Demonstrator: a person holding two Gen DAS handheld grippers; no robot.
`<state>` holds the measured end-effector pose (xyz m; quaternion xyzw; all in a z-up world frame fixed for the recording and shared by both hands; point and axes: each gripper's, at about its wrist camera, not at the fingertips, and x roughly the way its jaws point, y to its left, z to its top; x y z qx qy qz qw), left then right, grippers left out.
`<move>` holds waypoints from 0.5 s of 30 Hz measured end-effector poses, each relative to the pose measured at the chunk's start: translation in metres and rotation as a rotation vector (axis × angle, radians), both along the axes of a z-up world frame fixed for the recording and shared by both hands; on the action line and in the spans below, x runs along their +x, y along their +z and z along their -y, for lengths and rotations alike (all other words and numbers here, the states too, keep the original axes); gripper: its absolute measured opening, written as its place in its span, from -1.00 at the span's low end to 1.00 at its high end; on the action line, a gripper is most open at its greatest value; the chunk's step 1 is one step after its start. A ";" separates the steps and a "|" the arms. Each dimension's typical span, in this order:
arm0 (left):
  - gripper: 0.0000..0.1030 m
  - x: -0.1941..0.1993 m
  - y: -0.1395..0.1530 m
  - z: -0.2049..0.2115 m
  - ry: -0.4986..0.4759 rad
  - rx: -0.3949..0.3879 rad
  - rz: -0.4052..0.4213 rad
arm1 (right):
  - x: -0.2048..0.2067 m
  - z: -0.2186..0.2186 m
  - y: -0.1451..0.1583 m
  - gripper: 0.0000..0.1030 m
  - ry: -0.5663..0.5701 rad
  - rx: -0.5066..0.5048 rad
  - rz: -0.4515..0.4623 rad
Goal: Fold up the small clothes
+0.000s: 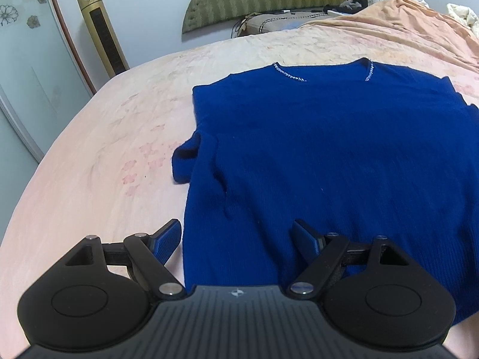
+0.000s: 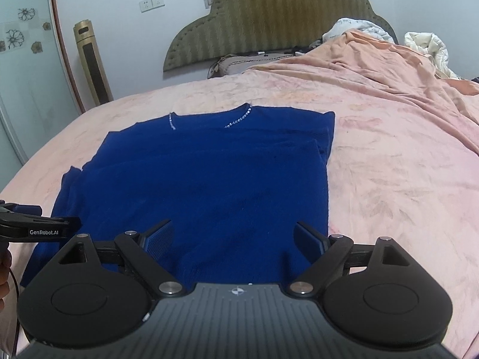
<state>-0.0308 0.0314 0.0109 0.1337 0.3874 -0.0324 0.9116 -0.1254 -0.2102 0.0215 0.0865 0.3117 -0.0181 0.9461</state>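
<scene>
A royal-blue knit top (image 1: 329,155) with a beaded neckline lies flat on the bed, neck away from me, sleeves folded inward. It also shows in the right wrist view (image 2: 209,179). My left gripper (image 1: 238,239) is open and empty, hovering over the top's near-left hem edge, one finger over the sheet, one over the cloth. My right gripper (image 2: 233,239) is open and empty over the near-right hem. The left gripper's side (image 2: 36,227) shows at the left edge of the right wrist view.
The pink floral bed sheet (image 2: 404,179) surrounds the top. An orange blanket (image 2: 374,59) and white bedding (image 2: 428,45) are bunched at the far right. An olive headboard (image 2: 269,24) and a gold tower fan (image 2: 89,62) stand behind the bed.
</scene>
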 end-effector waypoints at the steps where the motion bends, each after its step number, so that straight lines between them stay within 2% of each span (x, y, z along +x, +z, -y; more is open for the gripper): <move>1: 0.58 -0.002 0.000 0.001 -0.001 0.003 -0.001 | -0.001 -0.001 0.000 0.73 0.005 0.004 -0.002; 5: 0.63 -0.008 0.001 -0.001 -0.013 -0.002 -0.007 | -0.005 -0.005 -0.001 0.73 0.022 -0.007 0.000; 8: 0.65 -0.015 0.004 -0.011 -0.023 -0.045 -0.010 | -0.011 -0.004 0.001 0.73 0.008 -0.025 0.014; 15: 0.65 -0.026 0.002 -0.045 -0.009 -0.108 -0.041 | -0.023 0.019 -0.001 0.73 -0.054 0.062 0.020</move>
